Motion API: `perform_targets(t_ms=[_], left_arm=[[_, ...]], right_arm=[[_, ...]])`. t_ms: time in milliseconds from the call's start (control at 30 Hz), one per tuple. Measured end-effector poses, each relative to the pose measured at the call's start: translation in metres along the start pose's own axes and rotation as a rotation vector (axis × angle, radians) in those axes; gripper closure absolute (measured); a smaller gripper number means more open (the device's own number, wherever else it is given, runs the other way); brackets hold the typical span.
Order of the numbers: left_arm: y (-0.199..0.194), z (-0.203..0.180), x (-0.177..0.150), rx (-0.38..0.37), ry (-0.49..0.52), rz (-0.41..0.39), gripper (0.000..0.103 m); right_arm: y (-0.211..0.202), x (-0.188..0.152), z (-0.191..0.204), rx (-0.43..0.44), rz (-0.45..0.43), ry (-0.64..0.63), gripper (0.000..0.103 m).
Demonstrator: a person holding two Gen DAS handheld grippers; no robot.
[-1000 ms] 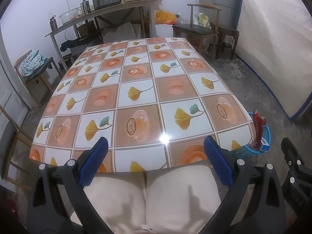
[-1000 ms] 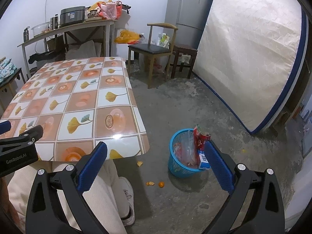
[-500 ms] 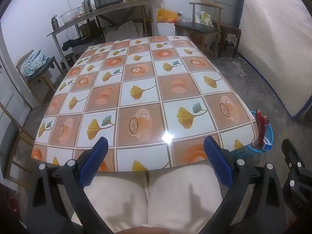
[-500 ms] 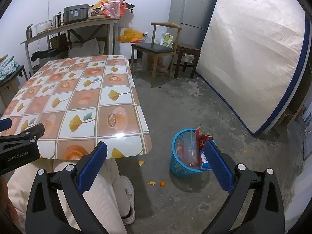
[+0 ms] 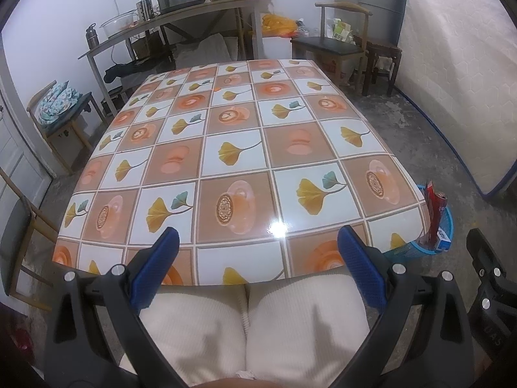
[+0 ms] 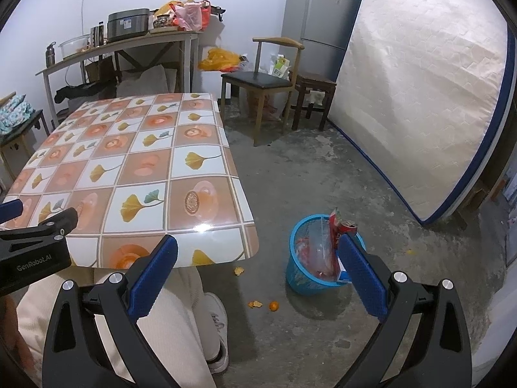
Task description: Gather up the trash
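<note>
A blue plastic basket (image 6: 302,274) stands on the floor right of the table, holding a red can (image 6: 347,226), a clear wrapper and a small blue-and-white carton; it also shows in the left wrist view (image 5: 447,223). Orange peel bits (image 6: 257,304) and a small orange (image 6: 273,306) lie on the floor left of the basket, another peel (image 6: 239,270) under the table's corner. My left gripper (image 5: 258,270) is open and empty above the person's lap at the table's near edge. My right gripper (image 6: 258,271) is open and empty, raised over the floor beside the basket.
The patterned table (image 5: 239,148) fills the middle. A chair (image 6: 261,80) and a stool (image 6: 311,79) stand beyond, a mattress (image 6: 420,97) leans at the right, a fridge (image 6: 323,19) and a cluttered side table (image 6: 129,43) at the back.
Both grippers have drifted slightly back and up, so the table and basket sit a little farther into view. Both stay open and empty.
</note>
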State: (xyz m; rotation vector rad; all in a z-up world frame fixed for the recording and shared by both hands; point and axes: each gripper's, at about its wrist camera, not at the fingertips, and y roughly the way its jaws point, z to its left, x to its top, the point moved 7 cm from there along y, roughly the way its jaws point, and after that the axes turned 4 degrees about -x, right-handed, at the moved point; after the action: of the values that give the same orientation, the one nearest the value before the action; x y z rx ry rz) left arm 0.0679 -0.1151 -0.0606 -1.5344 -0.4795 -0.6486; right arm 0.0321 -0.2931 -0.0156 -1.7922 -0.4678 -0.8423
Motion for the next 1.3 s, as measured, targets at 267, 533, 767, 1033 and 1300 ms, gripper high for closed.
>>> perform_targets(t_ms=[267, 533, 767, 1033, 1300], left_arm=[[0.003, 0.027, 0.014, 0.064, 0.004, -0.012, 0.009], [0.001, 0.067, 0.002, 0.105, -0.029, 0.029, 0.009], [-0.005, 0.058, -0.001, 0.08, 0.011, 0.023, 0.008], [-0.007, 0.058, -0.002, 0.086, 0.006, 0.032, 0.008], [-0.007, 0.059, -0.002, 0.103, -0.002, 0.036, 0.008]], right_arm=[[-0.004, 0.009, 0.003, 0.005, -0.025, 0.014, 0.006], [-0.006, 0.01, 0.015, 0.03, -0.035, 0.001, 0.006], [-0.007, 0.009, 0.015, 0.026, -0.033, -0.001, 0.006], [-0.007, 0.007, 0.014, 0.03, -0.031, 0.01, 0.006], [-0.006, 0.007, 0.016, 0.044, -0.031, 0.008, 0.006]])
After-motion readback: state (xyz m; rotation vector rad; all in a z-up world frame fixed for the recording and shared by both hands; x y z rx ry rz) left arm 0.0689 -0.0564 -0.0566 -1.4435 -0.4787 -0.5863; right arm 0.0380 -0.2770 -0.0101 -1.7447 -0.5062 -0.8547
